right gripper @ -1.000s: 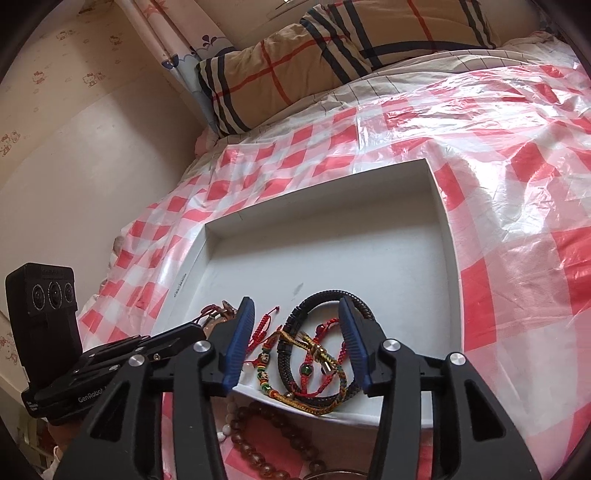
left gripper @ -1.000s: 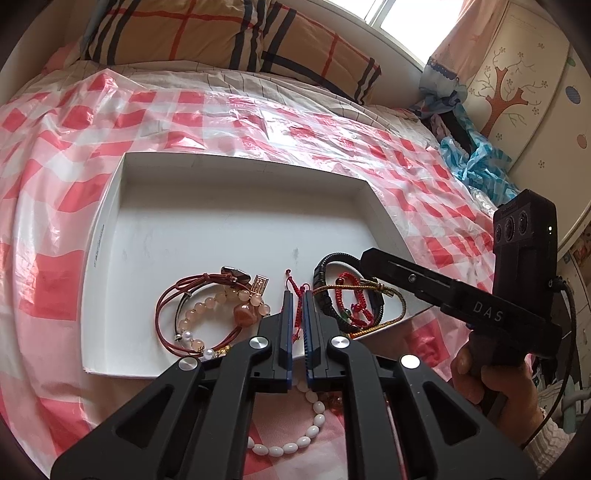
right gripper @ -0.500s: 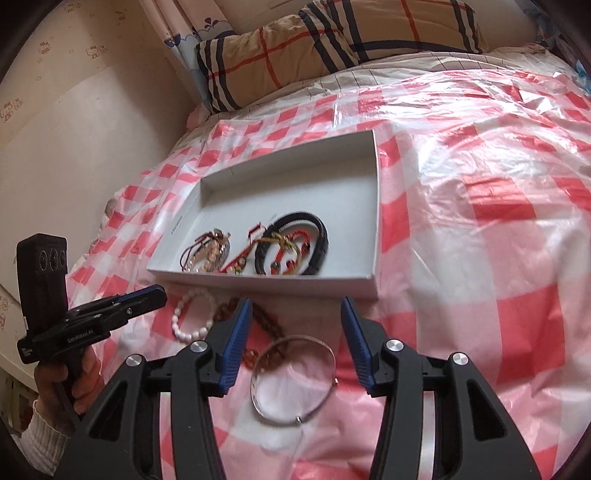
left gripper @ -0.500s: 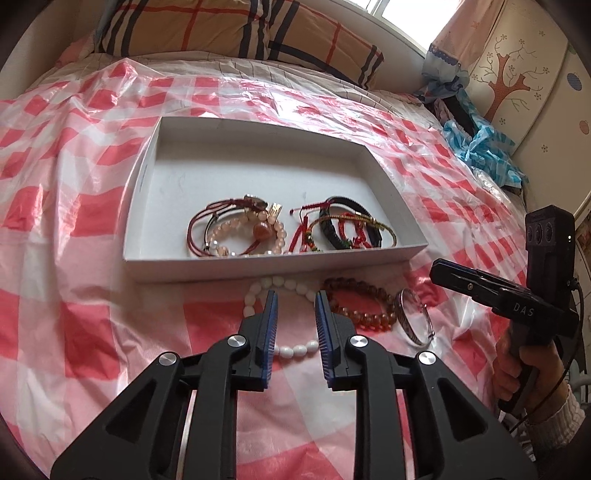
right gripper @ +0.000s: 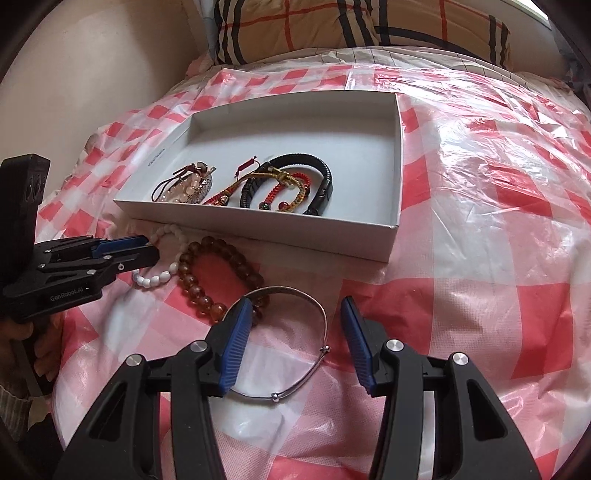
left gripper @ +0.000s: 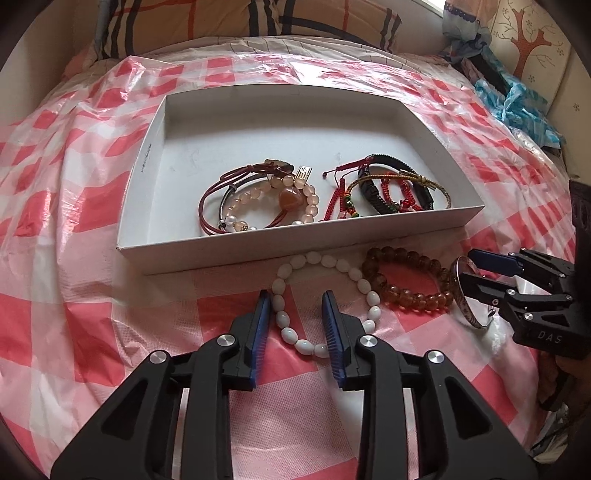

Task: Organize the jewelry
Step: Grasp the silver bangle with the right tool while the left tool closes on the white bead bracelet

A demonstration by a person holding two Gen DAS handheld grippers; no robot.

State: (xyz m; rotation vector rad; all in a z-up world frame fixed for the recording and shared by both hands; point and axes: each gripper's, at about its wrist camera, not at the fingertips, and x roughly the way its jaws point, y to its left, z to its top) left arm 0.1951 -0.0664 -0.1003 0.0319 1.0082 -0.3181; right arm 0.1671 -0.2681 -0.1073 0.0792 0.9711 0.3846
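A white tray [left gripper: 295, 254] [right gripper: 258, 229] on the bed holds a pink bead bracelet [left gripper: 288, 195] and black and red cord bracelets [left gripper: 388, 188]. In front of it lie a white bead bracelet [left gripper: 351, 273] [right gripper: 151, 280], a brown bead bracelet [left gripper: 406, 291] [right gripper: 236, 258] and a silver bangle [left gripper: 461, 299] [right gripper: 325, 317]. My left gripper [left gripper: 295, 295] [right gripper: 153, 247] is opening, its jaws straddling the near left part of the white beads without pressing. My right gripper [right gripper: 295, 302] [left gripper: 469, 264] is closing around the bangle, and its right pad still stands off it.
A red-and-white checked plastic sheet [left gripper: 92, 295] covers the bed. A plaid pillow [left gripper: 258, 18] lies behind the tray. Blue bags [left gripper: 517, 103] sit at the far right, and a wall [right gripper: 92, 74] rises on the left. A hand [right gripper: 40, 343] holds the left gripper's handle.
Both grippers have drawn back from over the tray and come down to the bracelets lying in front of it. The left jaws have widened from nearly shut.
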